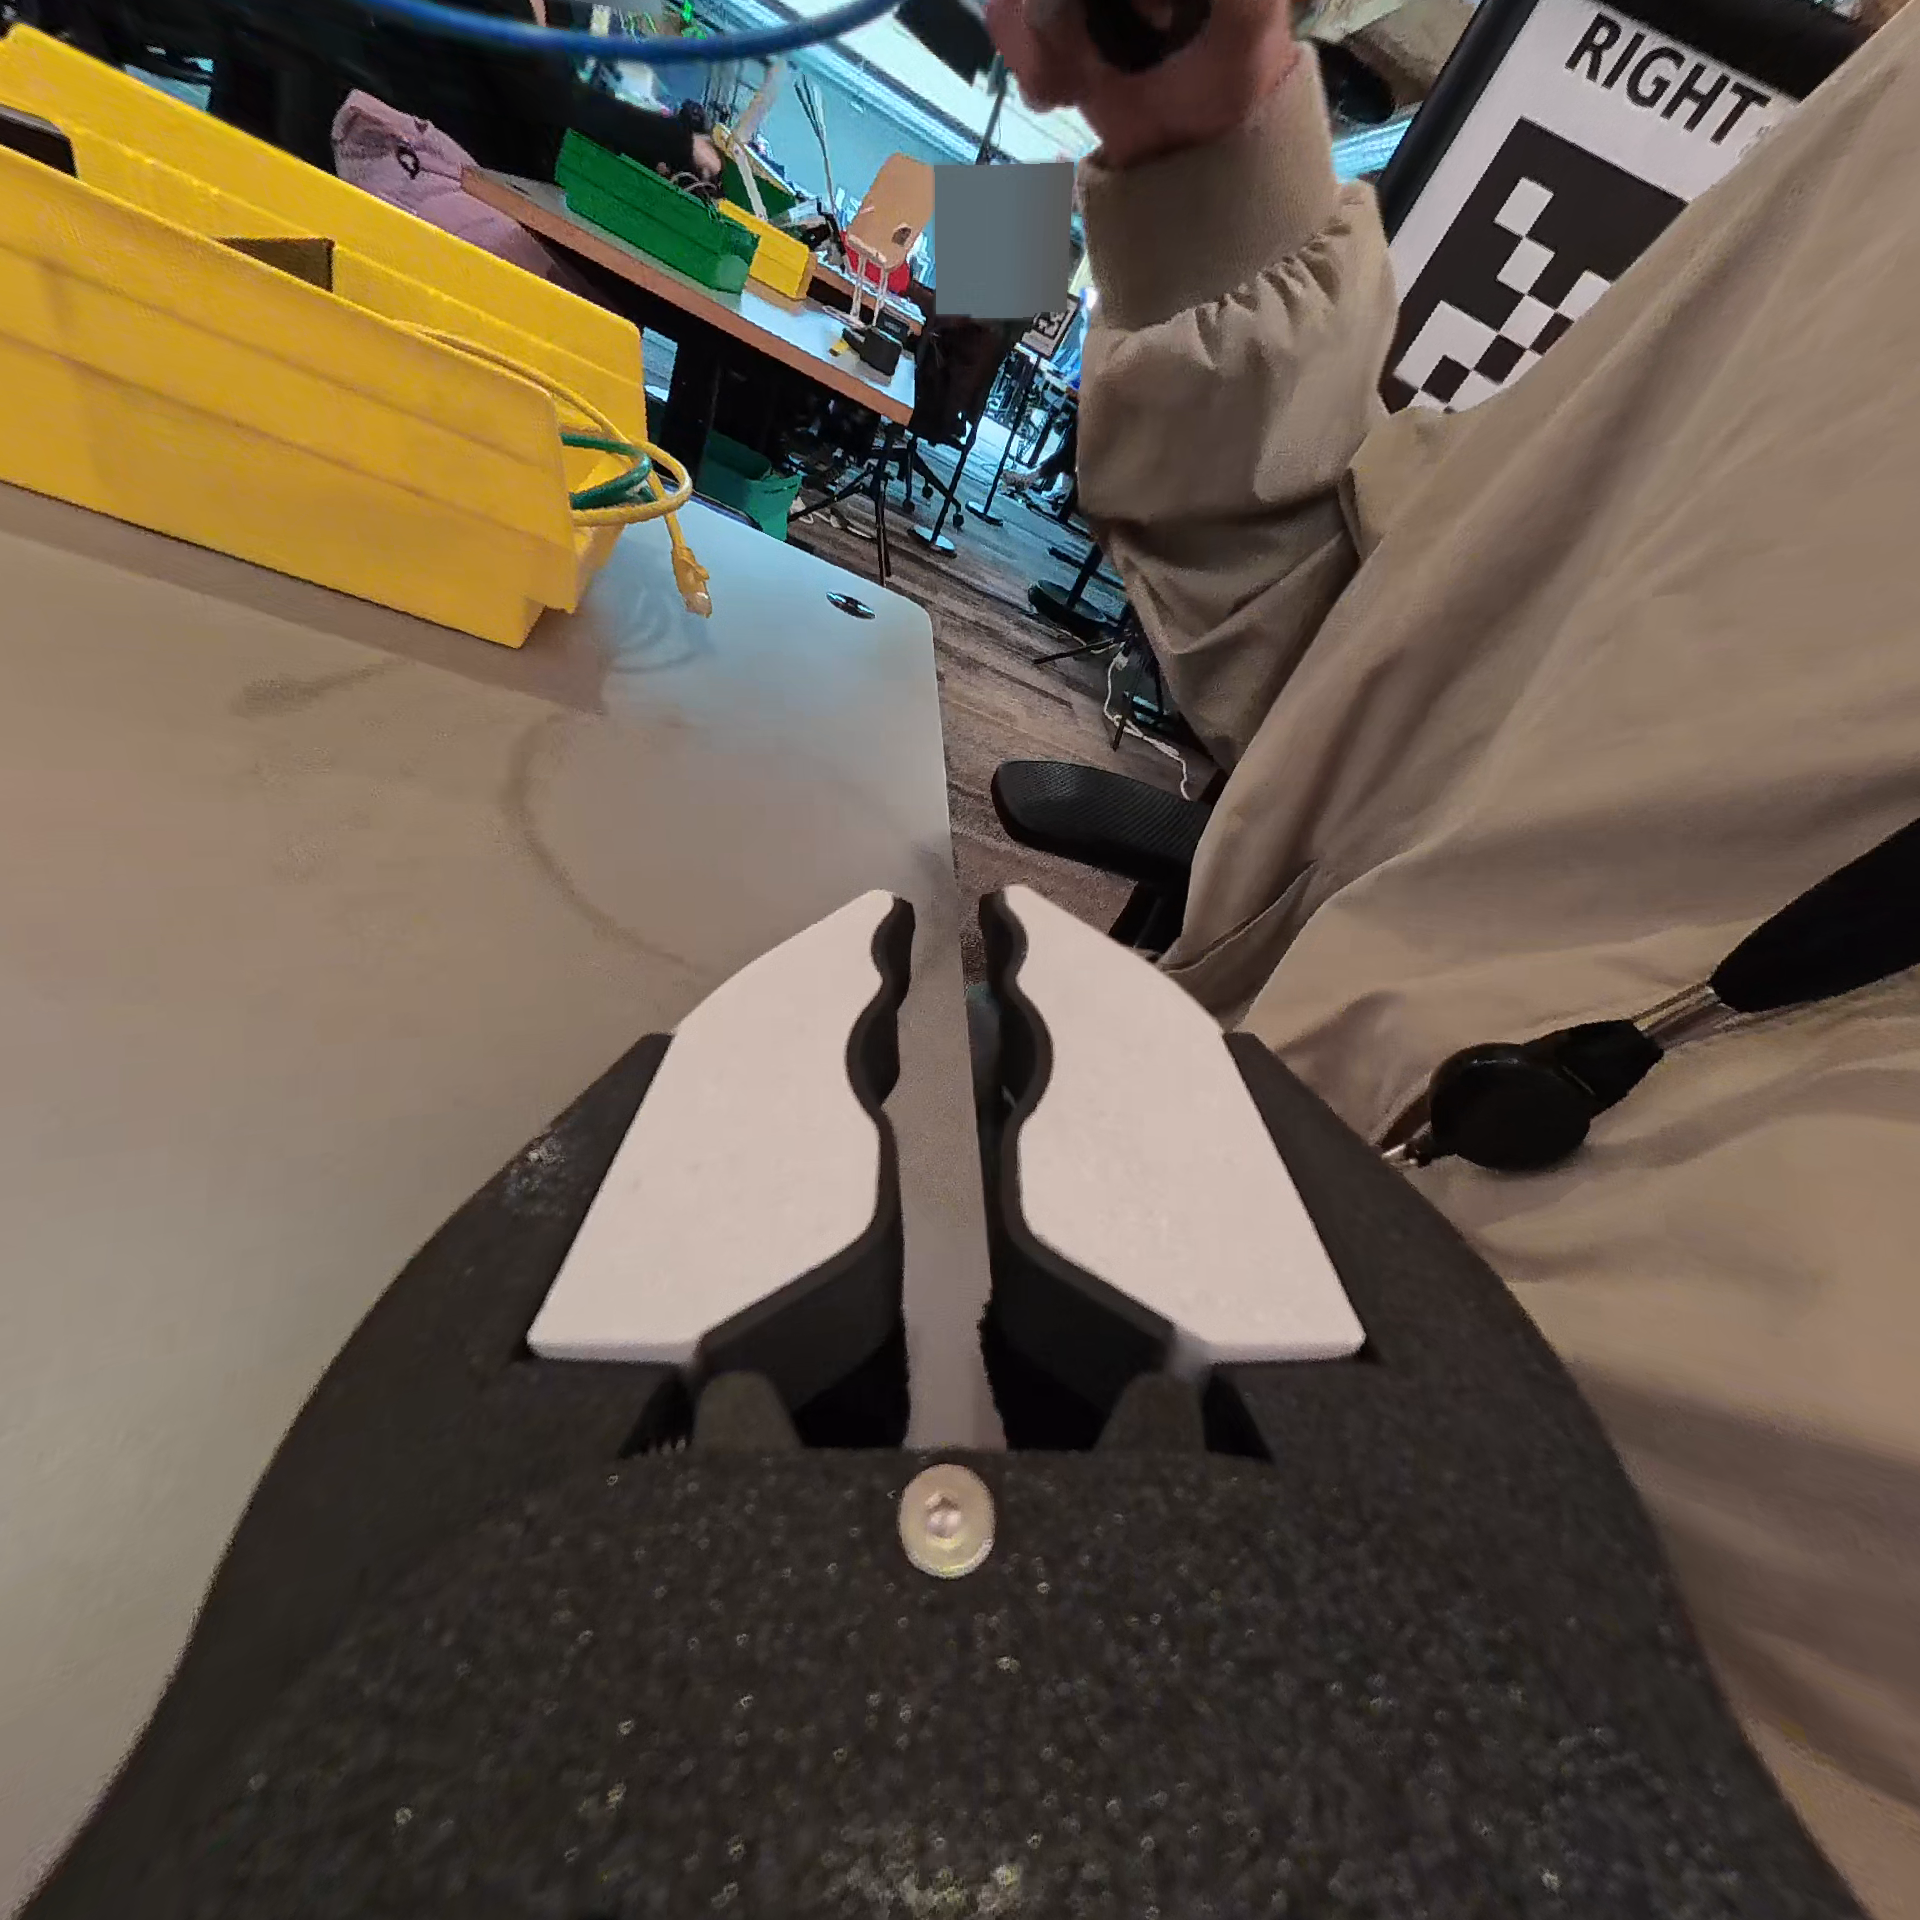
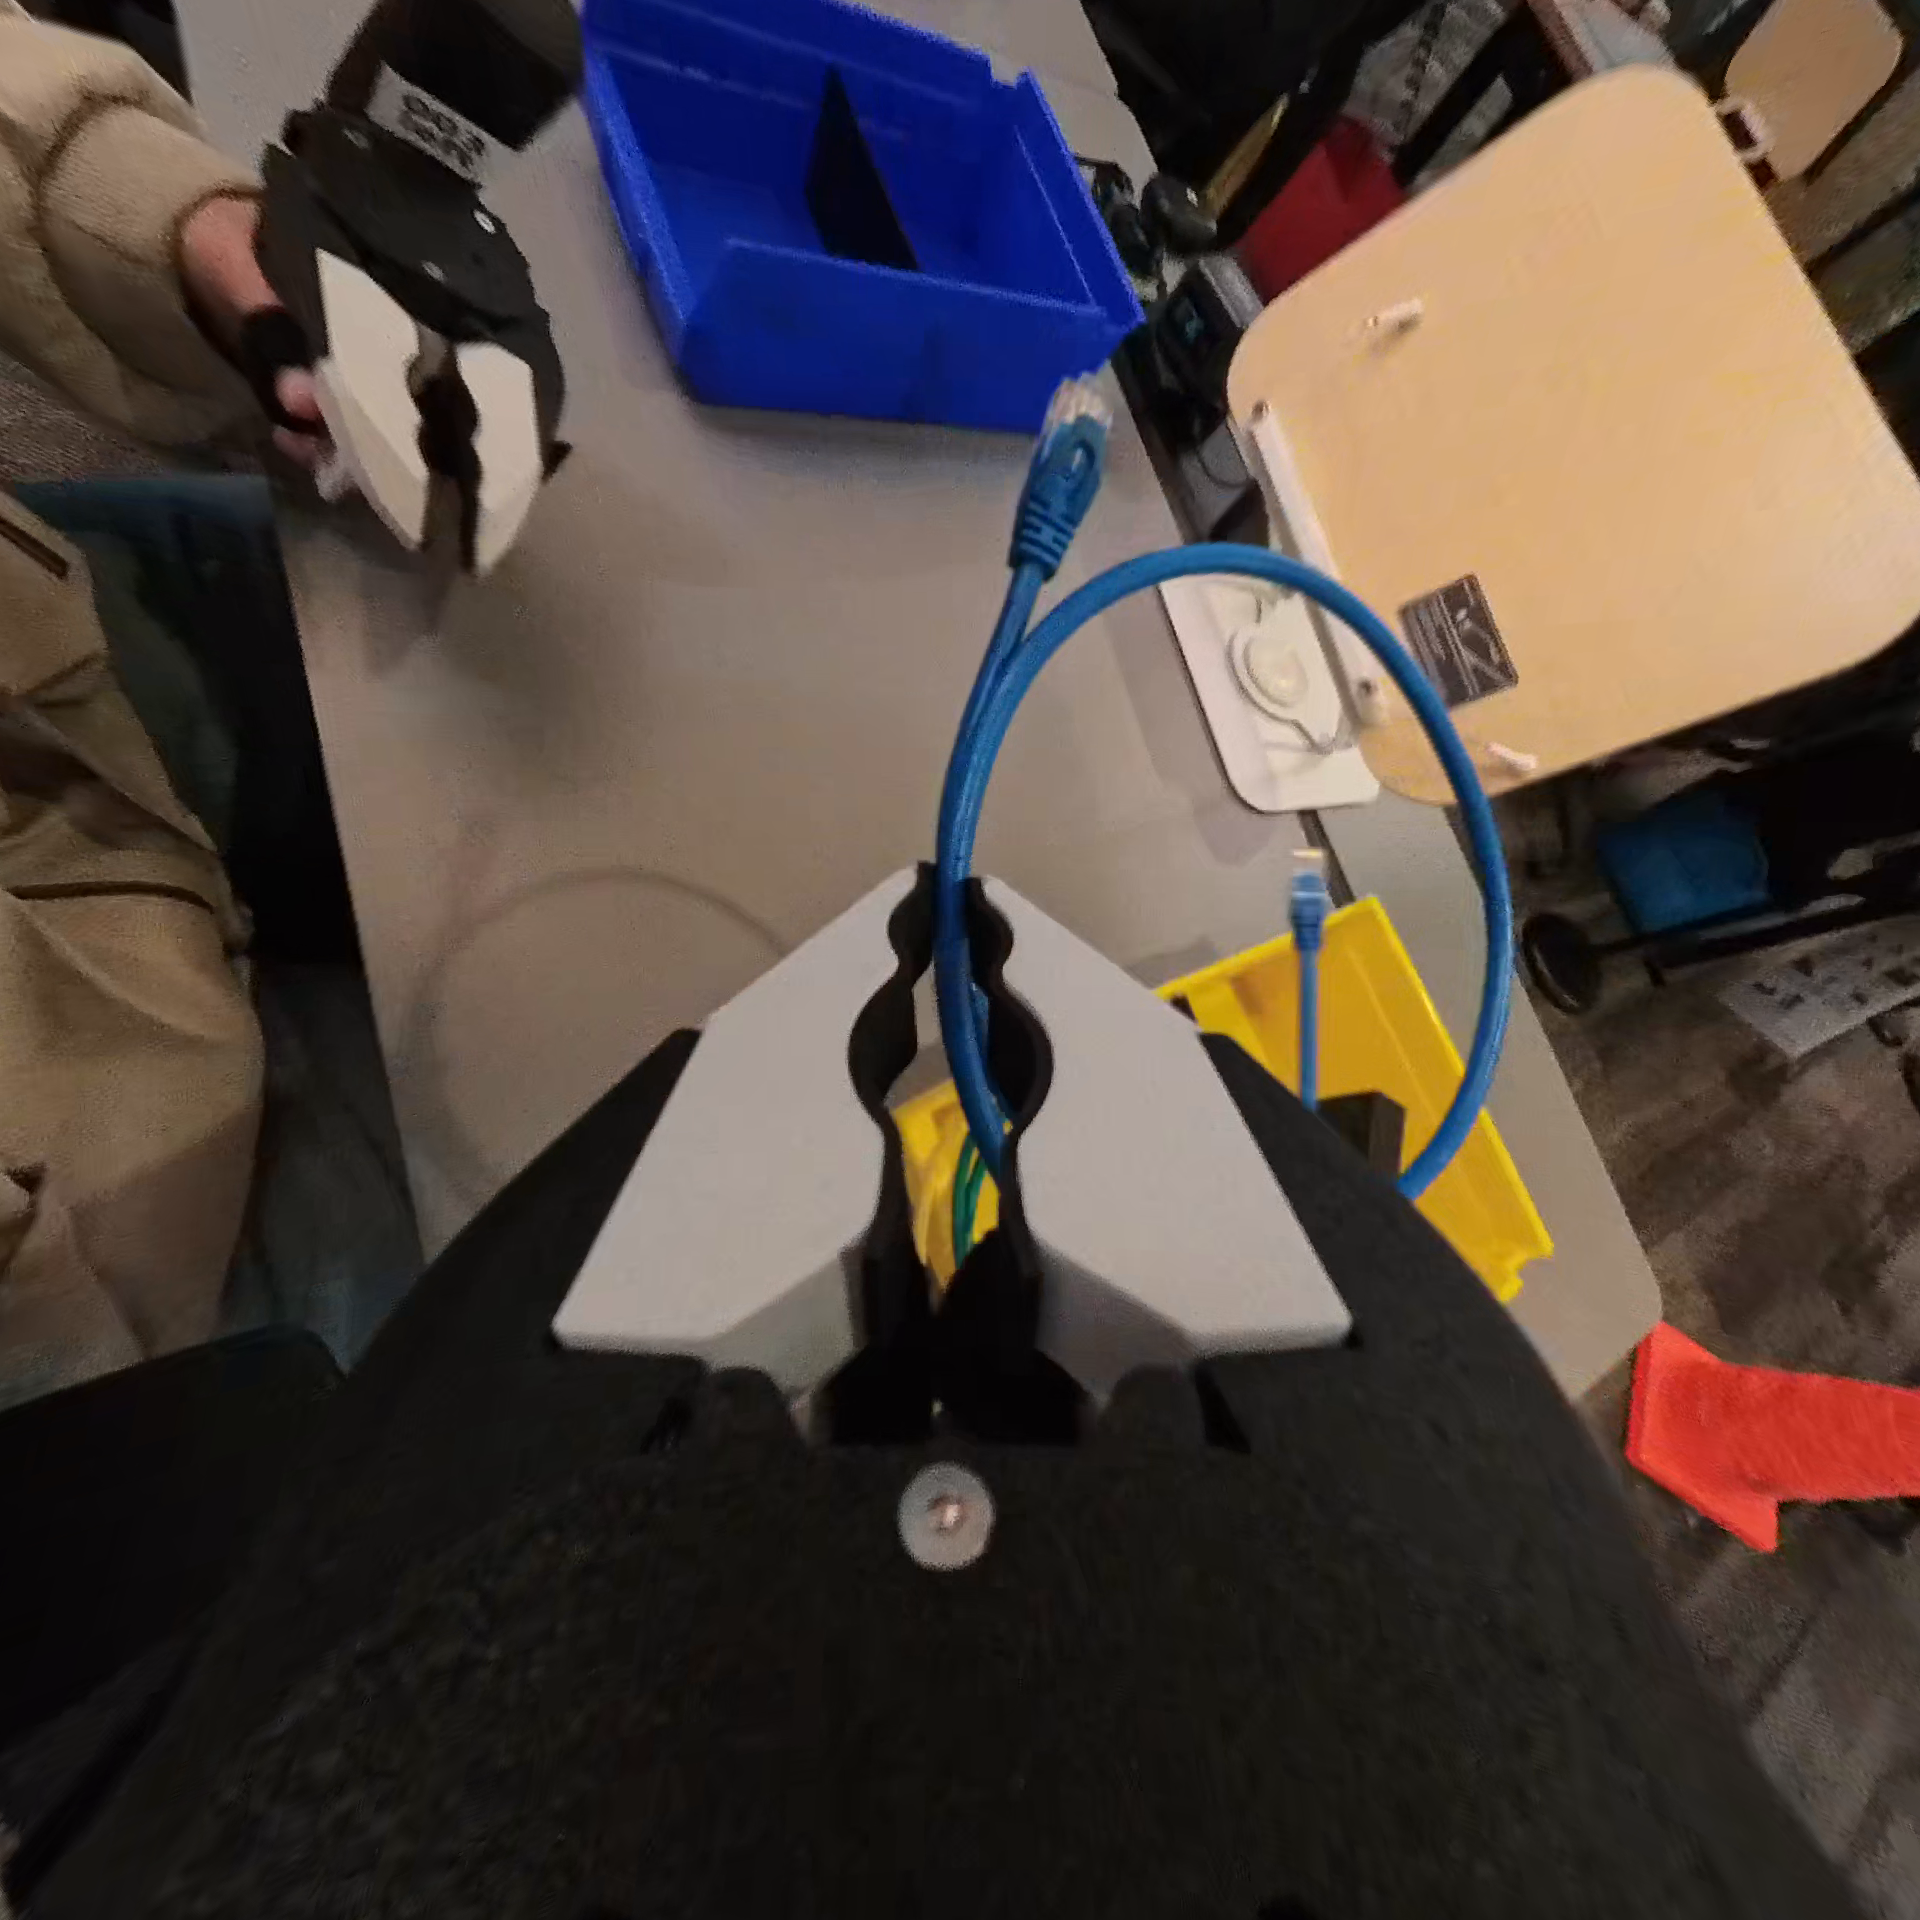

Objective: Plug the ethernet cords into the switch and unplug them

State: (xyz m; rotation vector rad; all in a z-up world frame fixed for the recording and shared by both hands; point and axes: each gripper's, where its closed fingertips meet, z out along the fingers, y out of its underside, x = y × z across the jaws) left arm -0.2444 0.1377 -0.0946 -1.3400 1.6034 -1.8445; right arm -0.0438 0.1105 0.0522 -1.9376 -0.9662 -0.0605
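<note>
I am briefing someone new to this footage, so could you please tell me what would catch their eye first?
The blue cord stands out: the right tongs are shut on it above the grey table, and it curls into a big loop with one plug pointing at the blue bin. The left tongs hang empty near the table's left edge. A yellow bin sits at the near right corner, with yellow and green cords spilling from it.

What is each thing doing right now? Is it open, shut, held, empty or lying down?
Right gripper: shut on the blue cord.
Blue cord: held up, looped, both plugs free.
Left gripper: slightly open, empty.
Blue bin: on the table, looks empty.
Yellow bin: on the table, cords spilling out.
Yellow cord: plug dangling beside the yellow bin.
</note>
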